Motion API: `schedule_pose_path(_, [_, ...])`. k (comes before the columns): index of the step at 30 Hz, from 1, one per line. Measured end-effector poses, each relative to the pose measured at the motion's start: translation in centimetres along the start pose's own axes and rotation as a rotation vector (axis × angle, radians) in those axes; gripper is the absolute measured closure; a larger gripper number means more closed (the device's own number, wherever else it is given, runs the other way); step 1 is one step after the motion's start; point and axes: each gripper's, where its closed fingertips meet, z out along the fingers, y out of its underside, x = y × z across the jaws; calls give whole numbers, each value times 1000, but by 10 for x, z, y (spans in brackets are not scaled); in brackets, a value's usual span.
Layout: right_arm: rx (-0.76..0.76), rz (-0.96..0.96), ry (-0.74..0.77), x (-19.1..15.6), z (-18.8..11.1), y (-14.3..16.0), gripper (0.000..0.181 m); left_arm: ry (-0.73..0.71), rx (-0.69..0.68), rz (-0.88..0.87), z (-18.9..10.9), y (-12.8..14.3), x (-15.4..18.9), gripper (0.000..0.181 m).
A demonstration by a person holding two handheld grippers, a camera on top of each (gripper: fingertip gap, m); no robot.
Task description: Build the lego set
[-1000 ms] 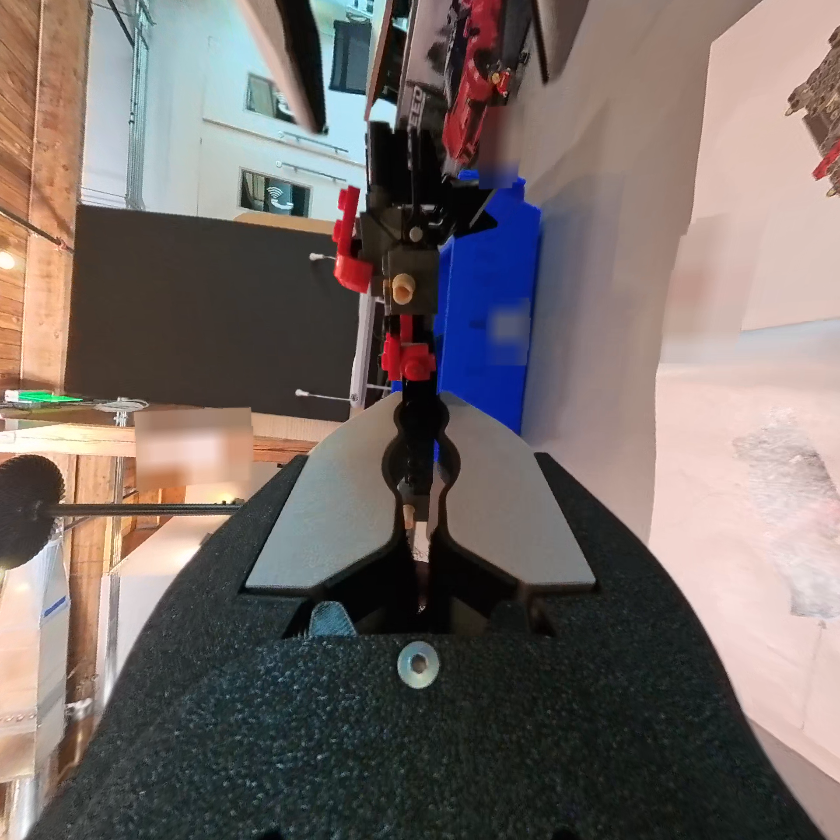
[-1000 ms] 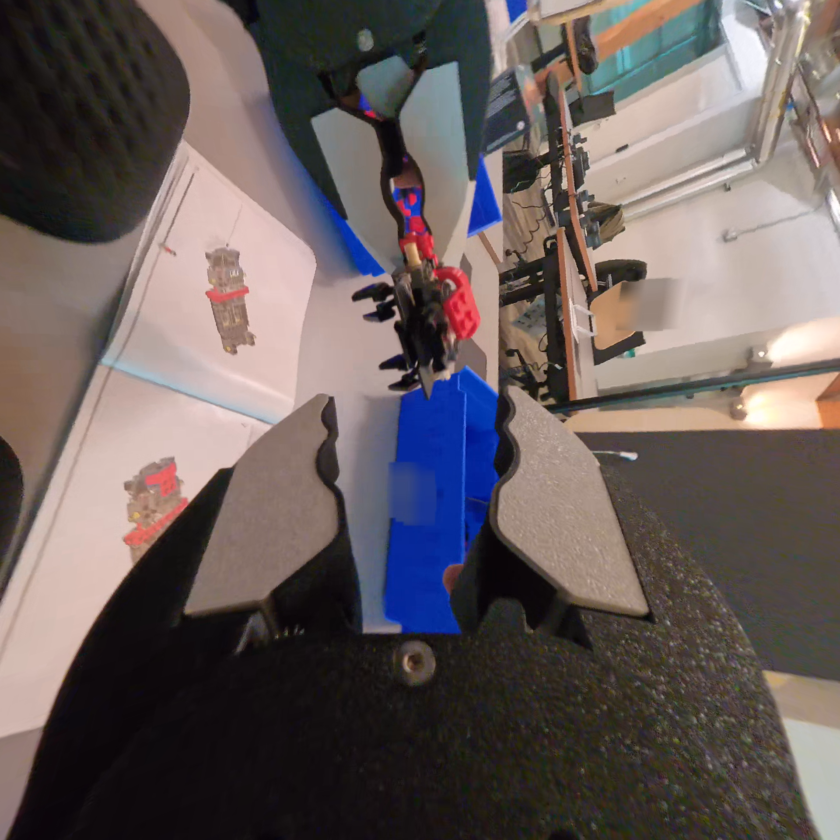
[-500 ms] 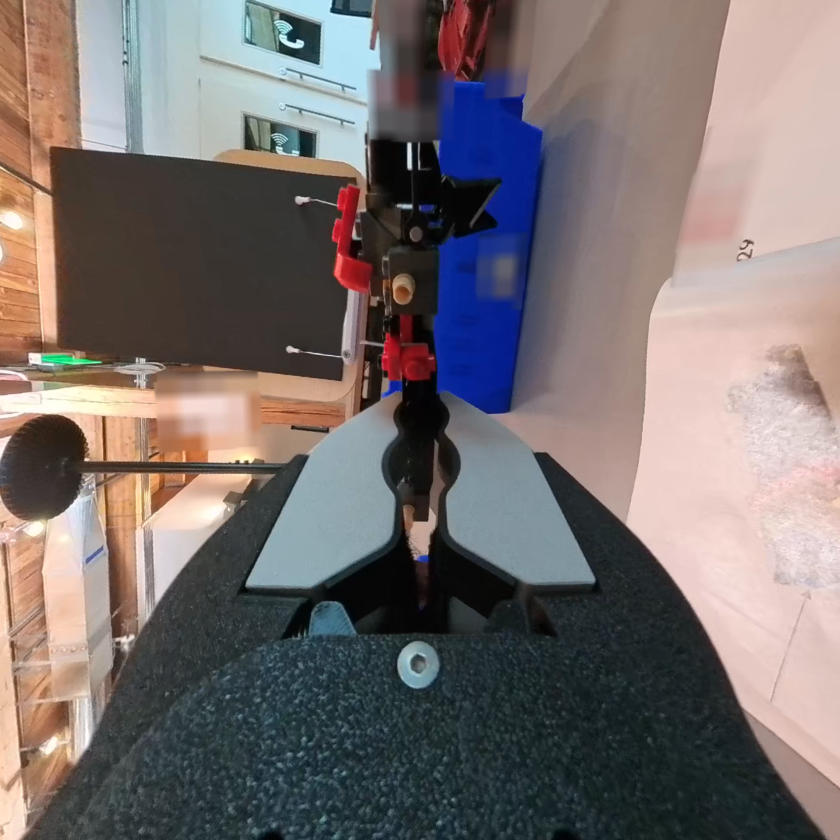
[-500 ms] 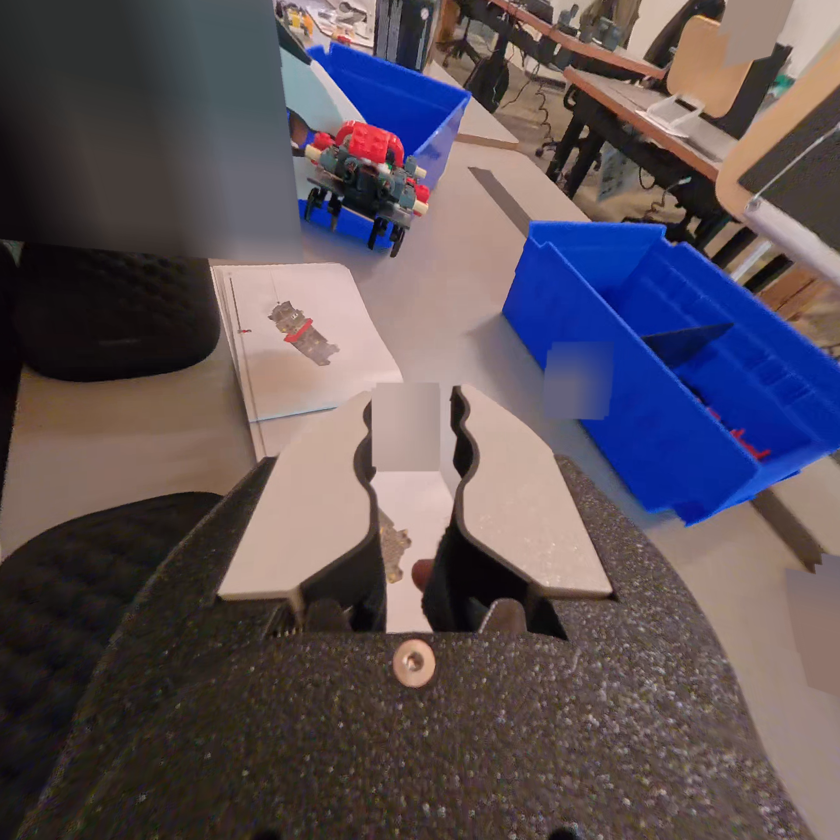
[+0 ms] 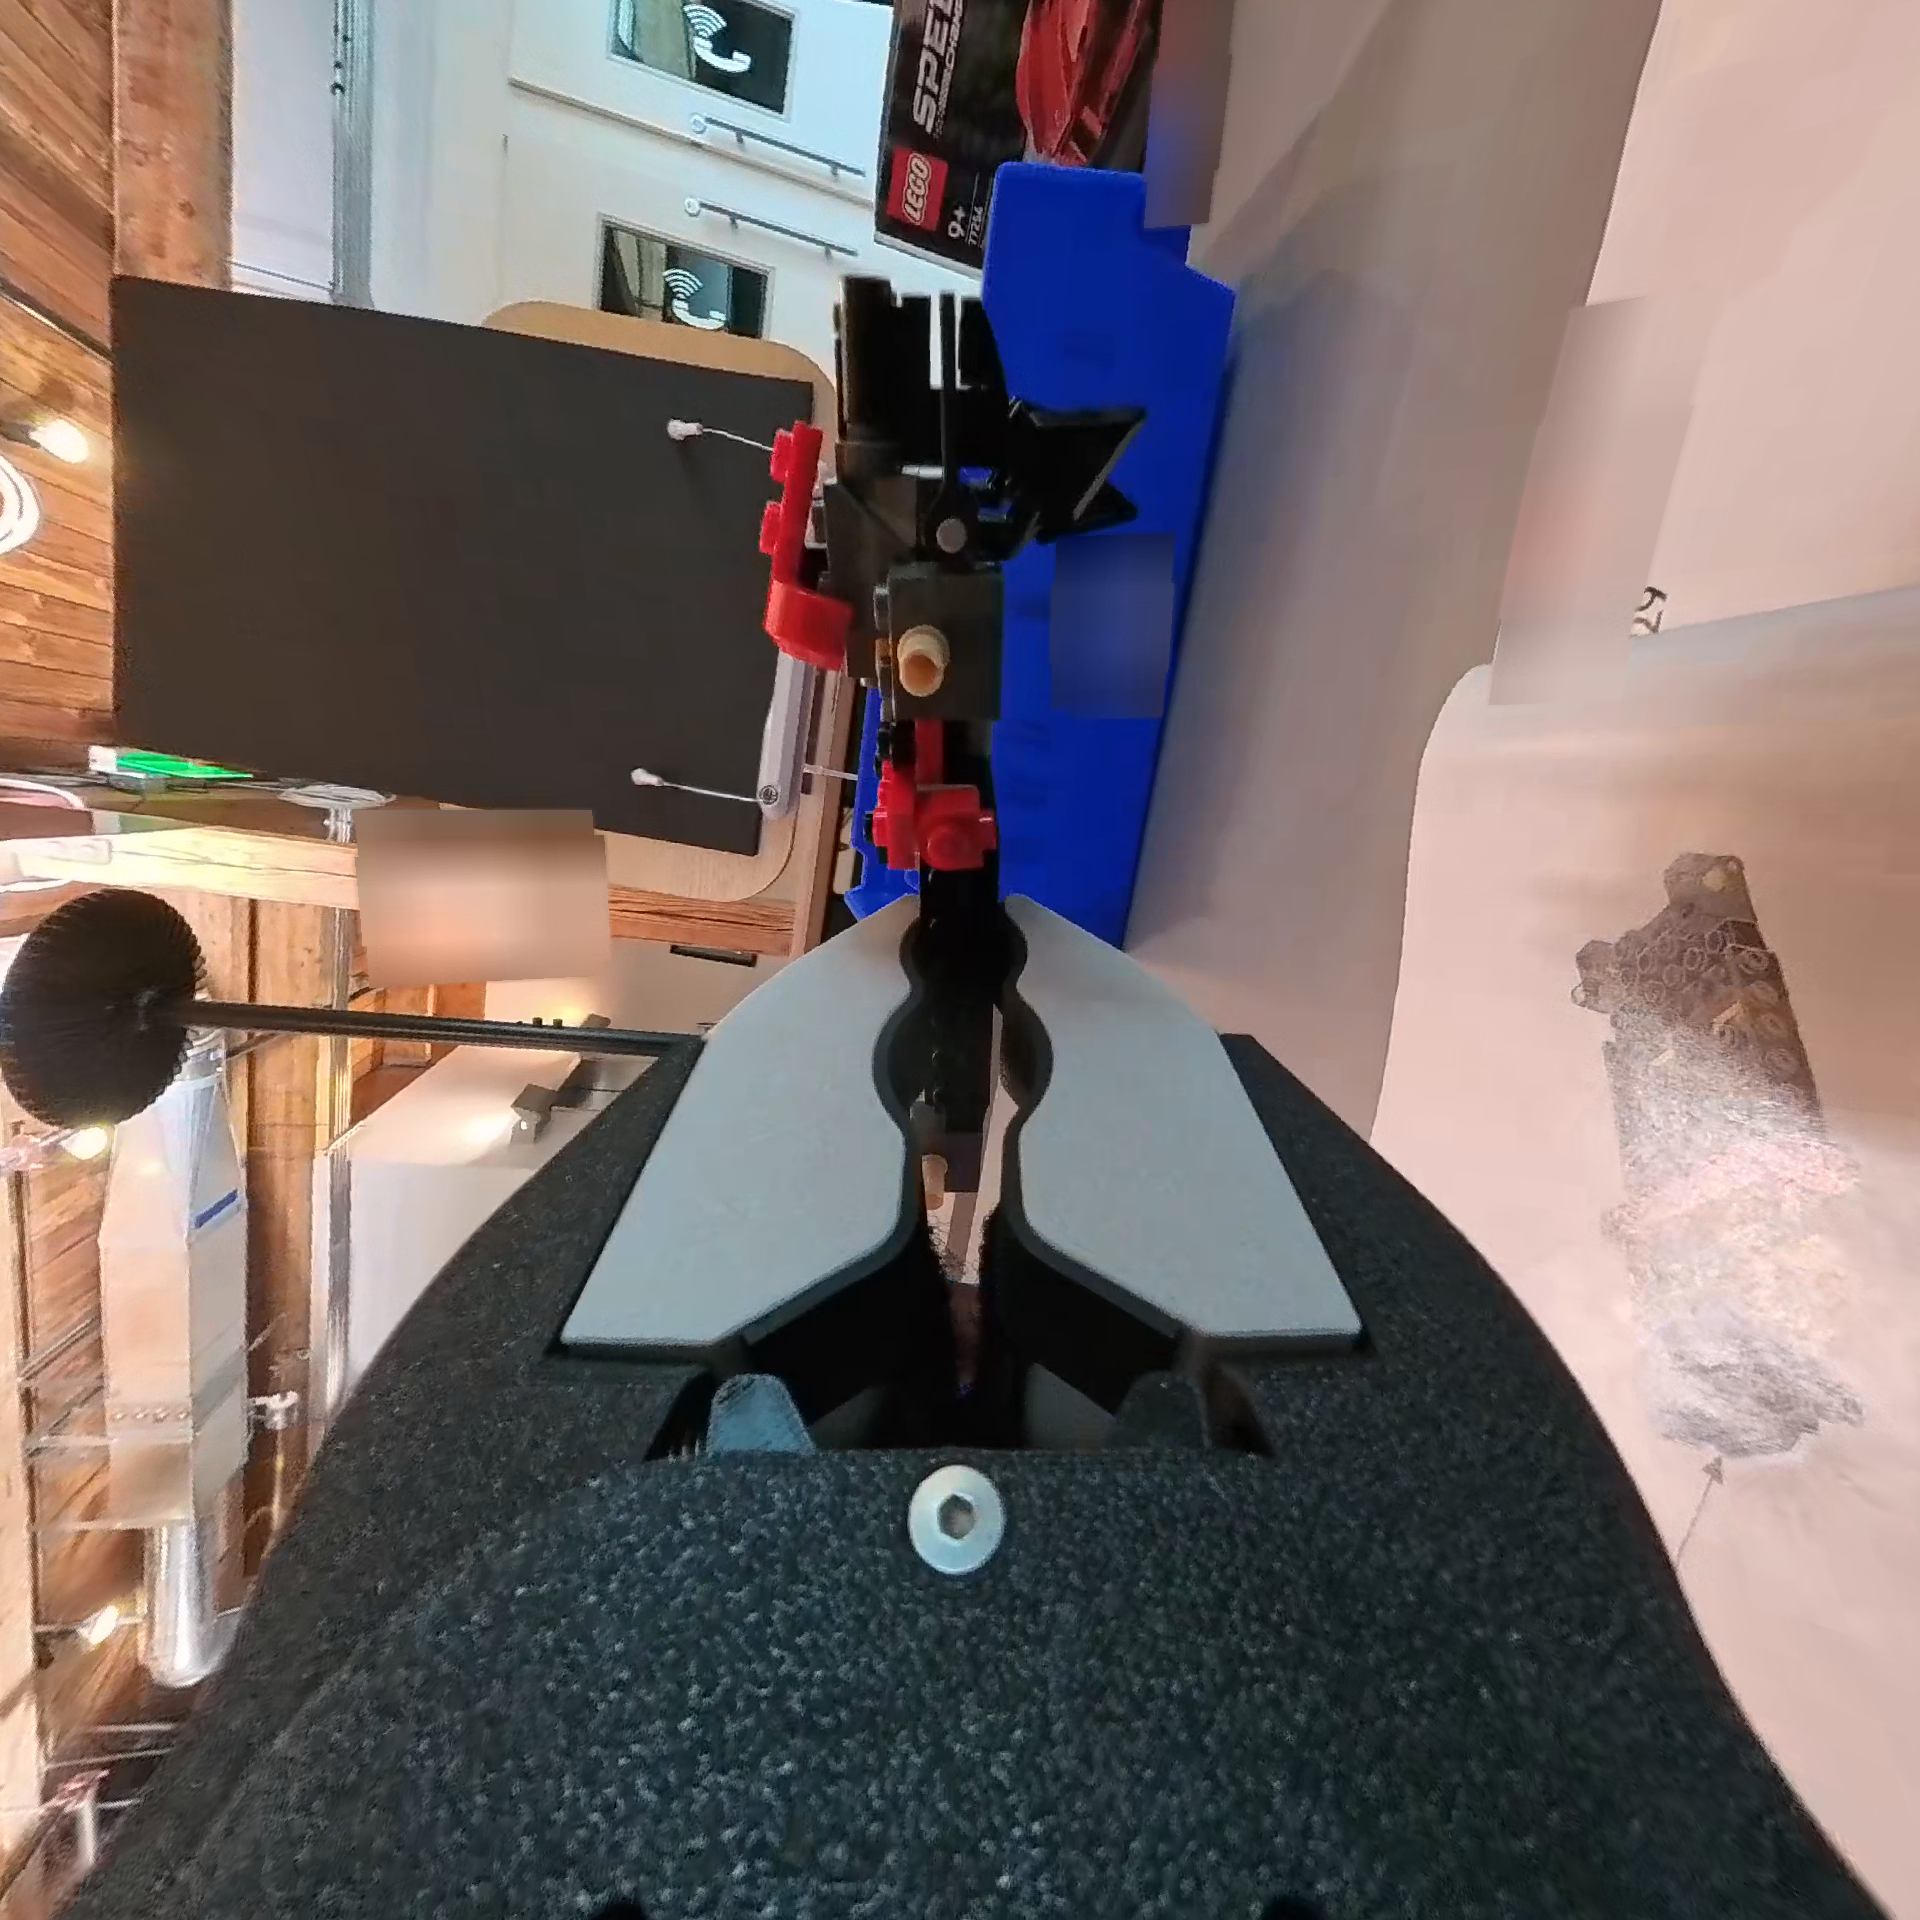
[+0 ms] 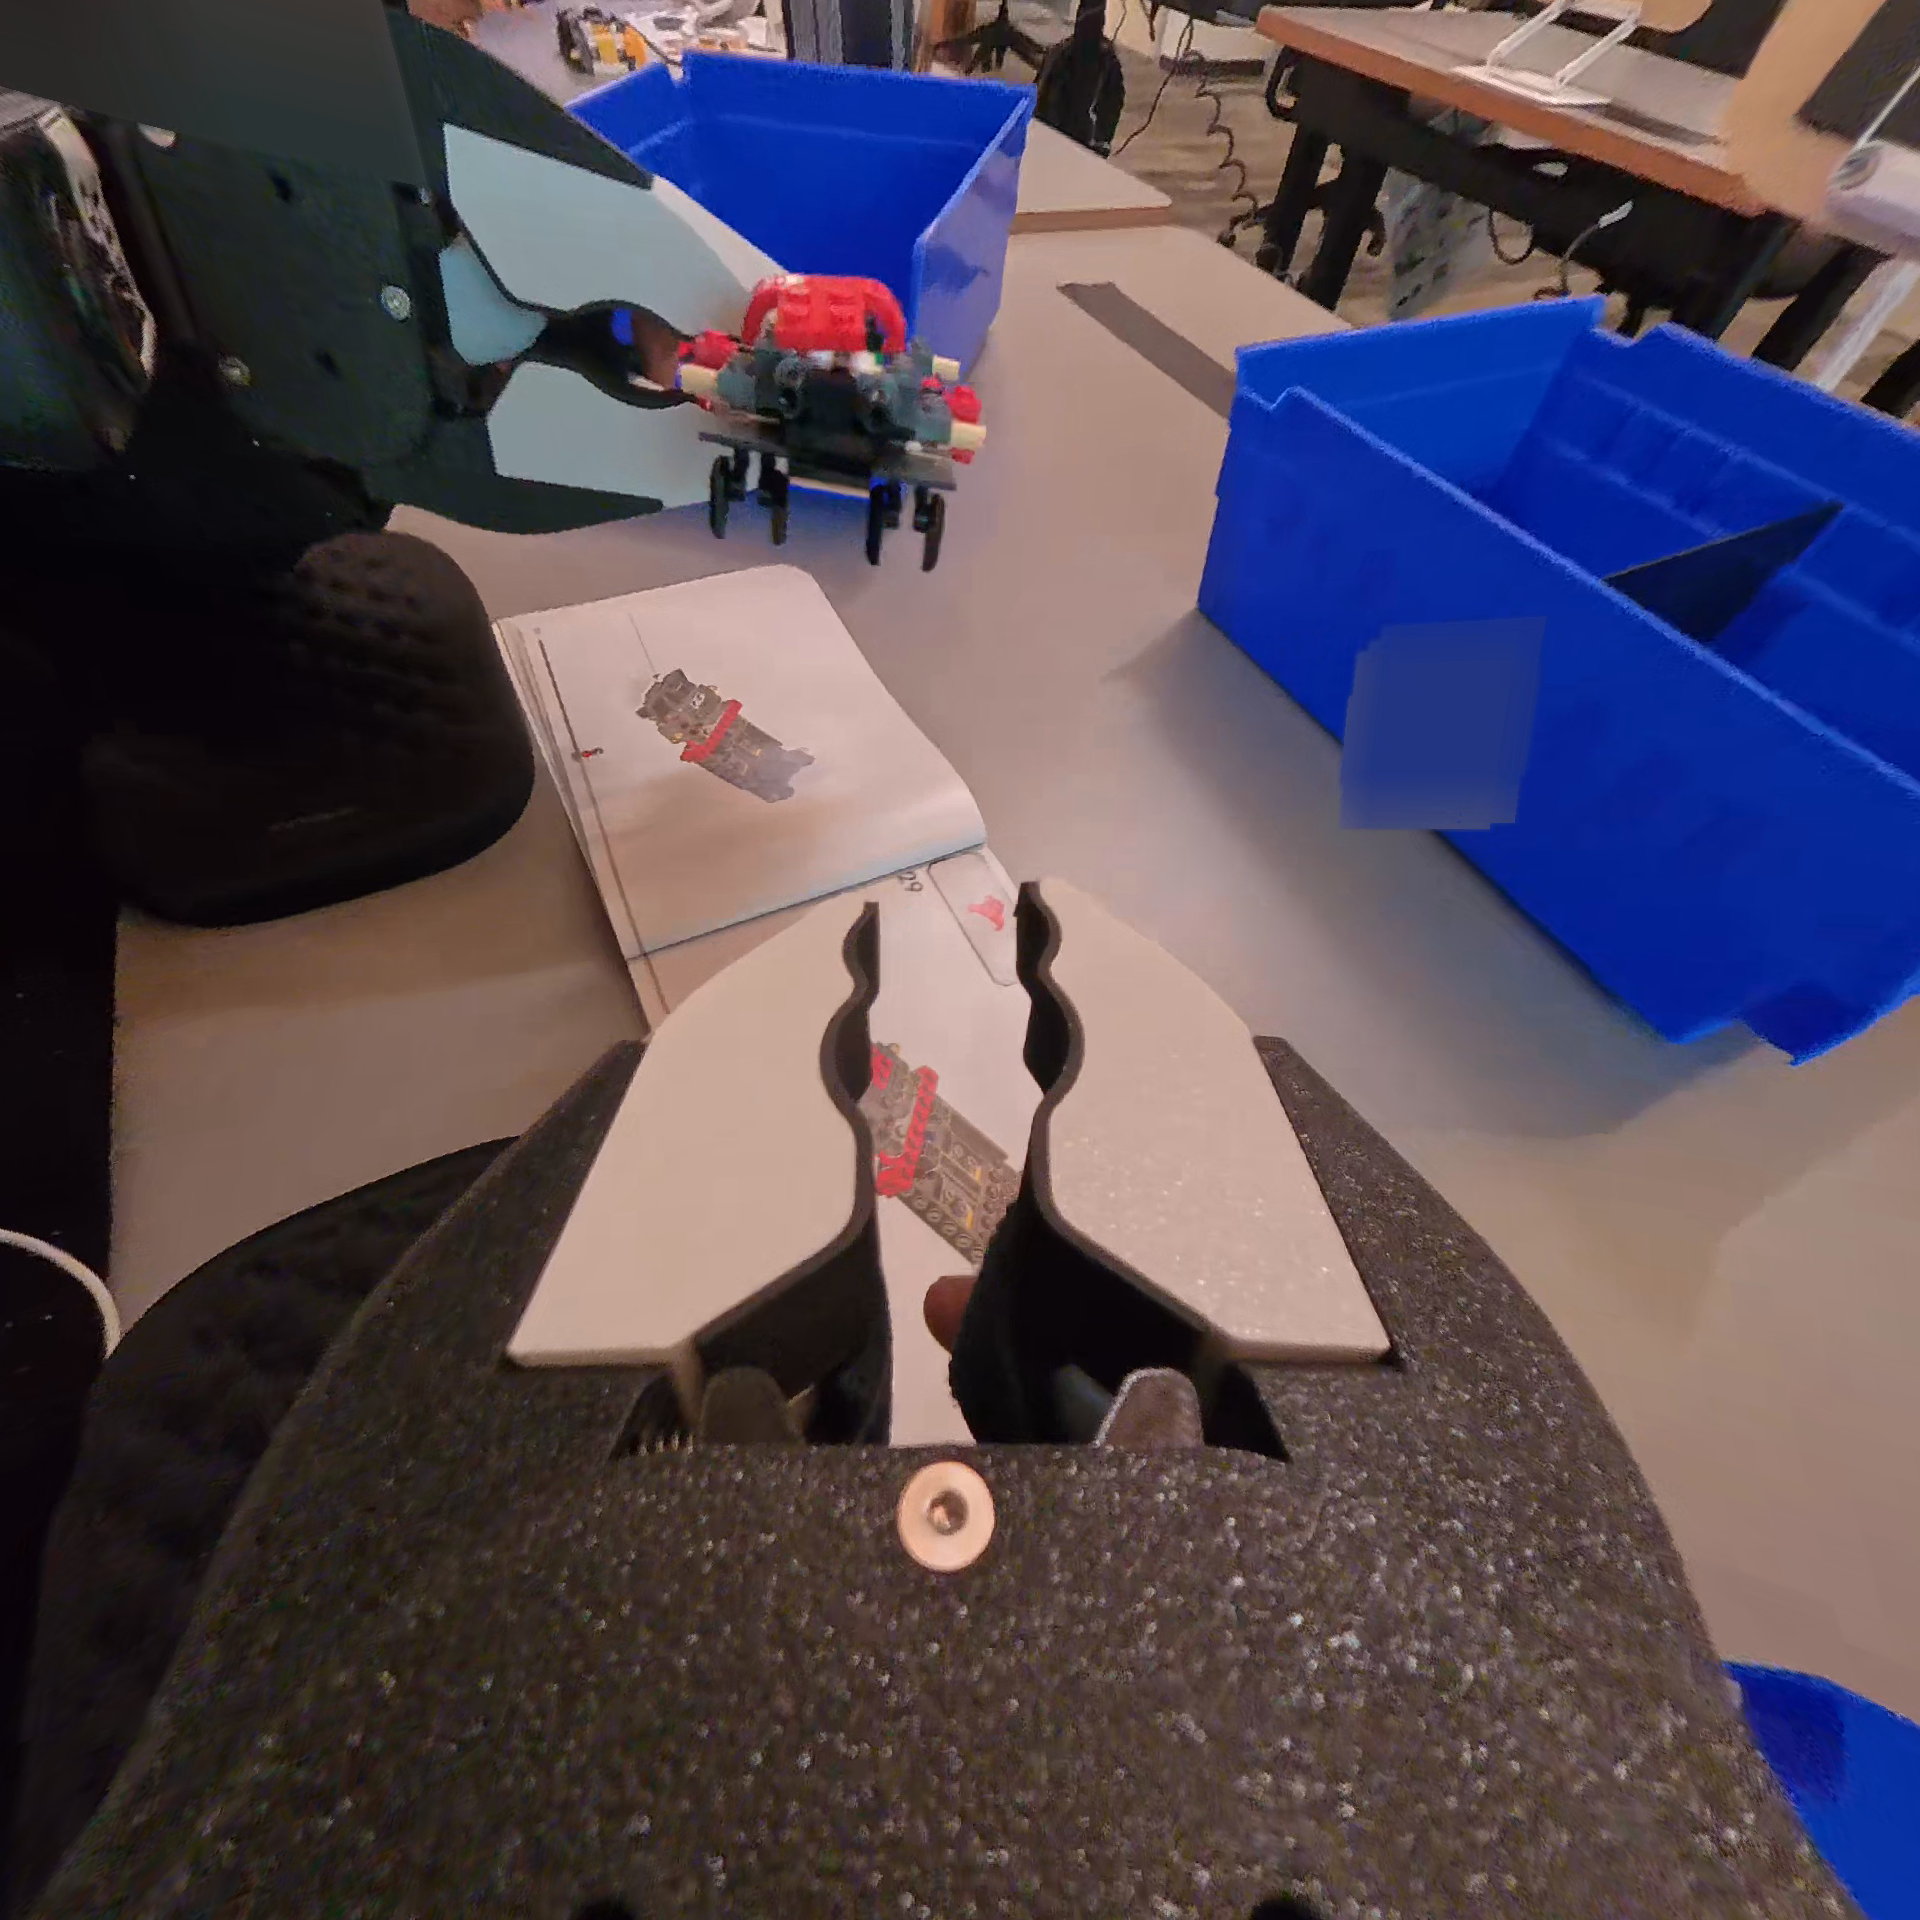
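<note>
Our left tongs (image 5: 961,997) are clenched on the lego model (image 5: 914,582), gripping its thin black tail edge-on, so the model's long axis runs straight out ahead of the tips. Our right tongs (image 6: 945,925) hang released and empty over the instruction booklet (image 6: 748,748), and the model (image 6: 831,384) sits well ahead and to their left, held above the table. The blue parts bin (image 6: 1558,665) lies off to their right, nearer to the right hand, so we judge that hand fetches the next piece.

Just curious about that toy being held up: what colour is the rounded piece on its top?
Red, clearest in the right wrist view: the rounded piece tops the dark lego model.
</note>
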Motion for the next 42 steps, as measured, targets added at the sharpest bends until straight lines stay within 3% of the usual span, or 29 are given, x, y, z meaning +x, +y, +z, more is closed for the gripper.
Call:
schedule_pose_path(9, [29, 87, -59, -12, 13, 7, 158, -1, -4, 23, 6, 1, 20, 173])
schedule_pose_path(24, [105, 79, -89, -26, 27, -13, 155, -37, 5, 77, 8, 0, 30, 173])
schedule_pose_path(42, [194, 240, 30, 10, 11, 14, 156, -20, 6, 105, 11, 0, 42, 173])
